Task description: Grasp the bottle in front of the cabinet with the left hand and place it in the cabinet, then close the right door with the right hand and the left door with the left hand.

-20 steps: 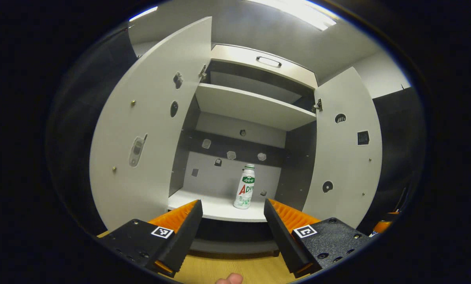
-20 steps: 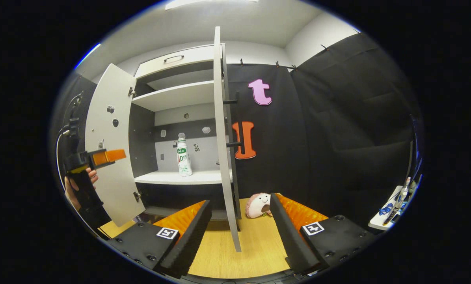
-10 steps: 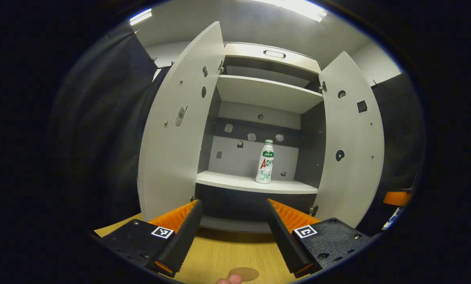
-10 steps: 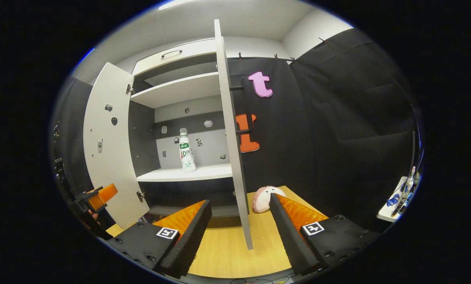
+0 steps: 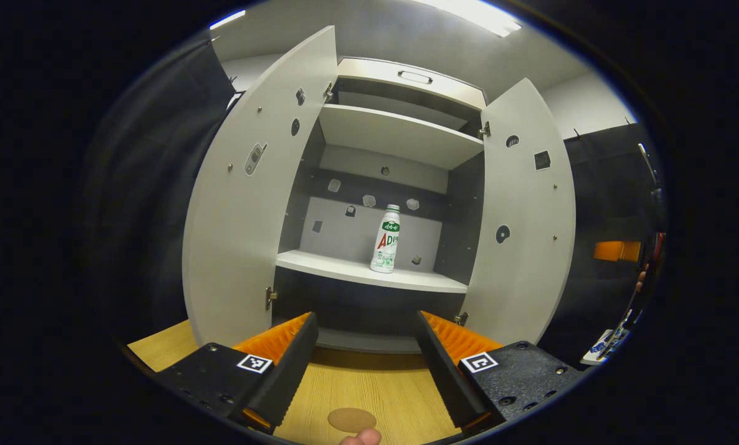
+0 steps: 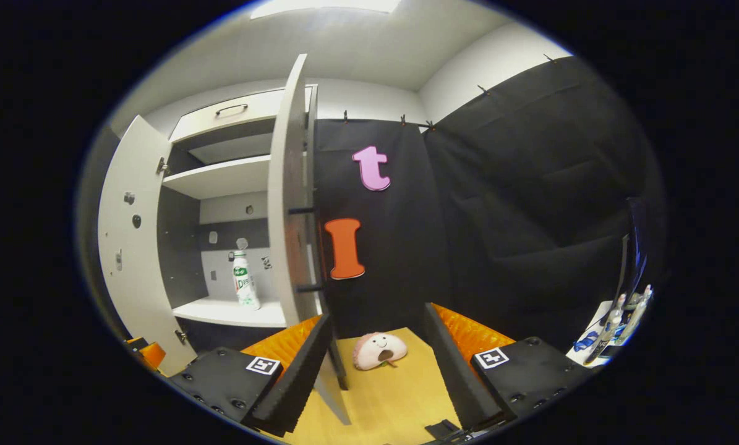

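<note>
A white bottle [image 5: 386, 240] with a green and red label stands upright on the lower shelf [image 5: 344, 270] of the open cabinet; it also shows in the right gripper view as the bottle [image 6: 243, 281]. Both doors hang open: the left door [image 5: 252, 191] and the right door [image 5: 524, 216]. My left gripper [image 5: 364, 355] is open and empty, back from the cabinet over the wooden table. My right gripper [image 6: 376, 361] is open and empty too, with the right door [image 6: 289, 210] edge-on just left of it and the door's dark handle facing me.
A small pink plush toy [image 6: 378, 350] lies on the wooden table [image 6: 400, 395] between my right fingers, by the booth wall. A round brown mark [image 5: 351, 419] sits on the table near my left gripper. A side table with small items [image 6: 616, 315] stands at far right.
My left gripper has drawn back from the cabinet and dropped a little, so the bottle looks smaller and more table shows. My right gripper has swung to the right, outside the right door.
</note>
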